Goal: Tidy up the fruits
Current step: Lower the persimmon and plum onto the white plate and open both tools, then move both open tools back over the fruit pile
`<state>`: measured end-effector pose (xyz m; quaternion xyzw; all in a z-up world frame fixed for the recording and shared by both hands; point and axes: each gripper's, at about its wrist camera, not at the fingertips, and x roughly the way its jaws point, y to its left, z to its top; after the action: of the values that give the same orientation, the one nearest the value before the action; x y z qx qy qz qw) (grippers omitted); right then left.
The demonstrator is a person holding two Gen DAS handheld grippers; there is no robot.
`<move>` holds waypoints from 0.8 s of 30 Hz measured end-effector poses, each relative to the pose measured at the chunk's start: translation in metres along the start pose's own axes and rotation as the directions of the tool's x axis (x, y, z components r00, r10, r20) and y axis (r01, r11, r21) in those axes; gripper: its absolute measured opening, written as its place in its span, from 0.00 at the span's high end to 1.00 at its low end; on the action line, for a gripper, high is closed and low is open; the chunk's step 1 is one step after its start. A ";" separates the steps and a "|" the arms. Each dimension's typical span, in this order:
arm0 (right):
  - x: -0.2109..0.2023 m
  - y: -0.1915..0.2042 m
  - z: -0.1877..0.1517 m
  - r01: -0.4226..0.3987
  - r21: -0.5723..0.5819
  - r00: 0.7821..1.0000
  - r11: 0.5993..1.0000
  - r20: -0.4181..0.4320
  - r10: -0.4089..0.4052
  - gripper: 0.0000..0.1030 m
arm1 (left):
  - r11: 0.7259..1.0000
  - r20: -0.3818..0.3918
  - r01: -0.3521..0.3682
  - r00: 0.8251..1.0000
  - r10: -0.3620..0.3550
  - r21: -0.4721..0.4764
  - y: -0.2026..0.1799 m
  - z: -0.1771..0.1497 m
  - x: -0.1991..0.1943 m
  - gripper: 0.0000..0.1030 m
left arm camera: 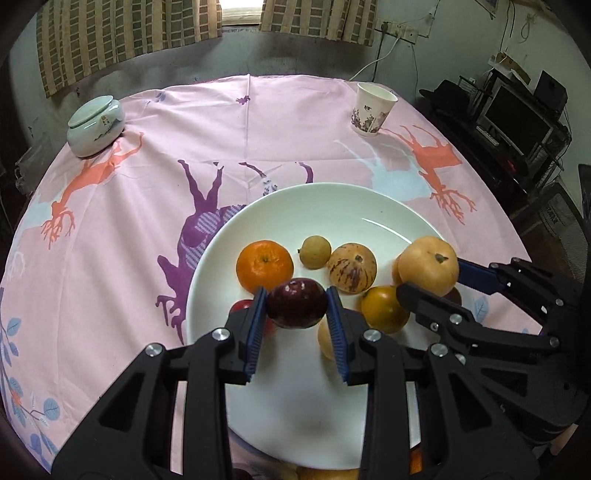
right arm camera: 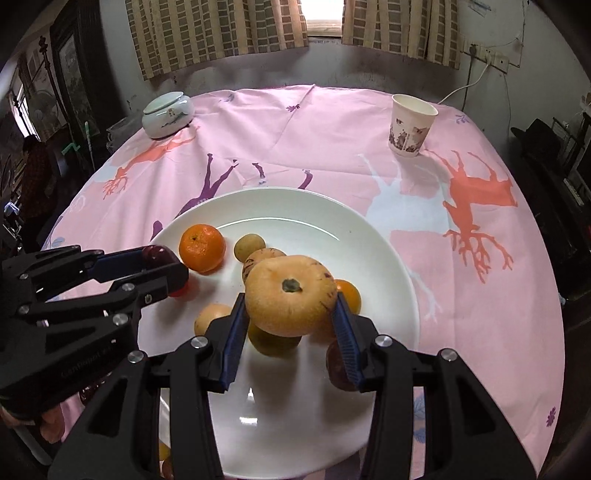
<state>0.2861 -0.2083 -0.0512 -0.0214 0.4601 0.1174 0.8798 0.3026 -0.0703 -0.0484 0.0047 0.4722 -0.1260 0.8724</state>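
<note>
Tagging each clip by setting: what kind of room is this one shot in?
Most likely a lived-in home room, not a lab. A table under a pink tablecloth with deer prints sits below a curtained window; a lidded ceramic jar and paper cup stand on it, and a desk with a monitor is alongside.

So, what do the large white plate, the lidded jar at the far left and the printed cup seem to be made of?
The large white plate looks like glazed ceramic: it is glossy with sharp light reflections. The pale lidded jar is probably glazed porcelain too, smooth and shiny with a painted motif. The printed cup seems to be paper: matte, thin-walled, with a rolled rim.
</note>
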 end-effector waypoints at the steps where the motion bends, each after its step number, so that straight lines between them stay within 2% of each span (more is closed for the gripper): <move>1: 0.004 0.000 0.001 0.006 -0.004 1.000 1.000 -0.002 -0.006 0.56 | 1.000 -0.007 -0.002 1.000 0.002 0.002 0.001 0.000 0.004 0.68; 4: 0.014 0.002 0.004 0.022 -0.020 1.000 1.000 -0.010 -0.022 0.55 | 1.000 -0.028 -0.019 0.999 0.019 0.002 0.003 0.001 0.012 0.67; 6: 0.015 0.003 0.004 0.045 -0.037 0.999 0.998 -0.003 -0.046 0.52 | 0.999 -0.021 -0.033 0.999 0.033 -0.003 0.005 0.002 0.011 0.57; 7: 0.013 0.003 0.003 0.056 -0.041 0.998 0.998 0.004 -0.056 0.51 | 0.999 -0.003 -0.037 0.999 0.037 -0.003 0.006 0.001 0.005 0.47; 8: 0.009 0.002 0.003 0.065 -0.041 0.998 0.997 0.013 -0.065 0.49 | 0.999 0.017 -0.035 0.999 0.035 -0.005 0.008 0.001 -0.002 0.43; 13: -0.023 -0.001 -0.004 0.067 -0.032 0.997 0.997 0.051 -0.065 0.49 | 0.999 0.098 -0.003 0.995 0.007 -0.039 0.018 -0.009 -0.048 0.40; 15: -0.042 0.000 -0.016 0.073 -0.041 0.996 0.996 0.063 -0.070 0.46 | 0.999 0.126 -0.004 0.992 0.009 -0.035 0.020 -0.022 -0.067 0.39; 16: -0.053 0.000 -0.025 0.073 -0.043 0.995 0.996 0.072 -0.070 0.39 | 0.999 0.140 -0.014 0.990 0.018 -0.029 0.020 -0.031 -0.077 0.39; 17: -0.065 0.000 -0.036 0.071 -0.042 0.994 0.997 0.086 -0.068 0.38 | 1.000 0.151 -0.019 0.988 0.022 -0.022 0.020 -0.041 -0.085 0.38; 19: -0.086 0.001 -0.060 0.058 -0.035 0.994 0.998 0.099 -0.054 0.38 | 0.999 0.173 -0.023 0.985 0.027 -0.022 0.021 -0.063 -0.100 0.35; 20: -0.096 0.001 -0.073 0.046 -0.025 0.994 0.999 0.102 -0.043 0.38 | 0.999 0.185 -0.024 0.982 0.029 -0.031 0.023 -0.075 -0.105 0.28; 21: -0.104 0.001 -0.085 0.035 -0.012 0.994 0.999 0.105 -0.034 0.38 | 0.999 0.197 -0.022 0.980 0.030 -0.042 0.024 -0.087 -0.111 0.25; 24: -0.117 0.005 -0.122 0.010 0.034 0.996 0.999 0.089 -0.013 0.35 | 0.997 0.204 -0.027 0.978 0.042 -0.074 0.023 -0.127 -0.120 0.24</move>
<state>0.1224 -0.2429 -0.0256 -0.0038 0.4221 0.1054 0.9004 0.1409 -0.0058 -0.0222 -0.0311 0.3835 -0.0938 0.9182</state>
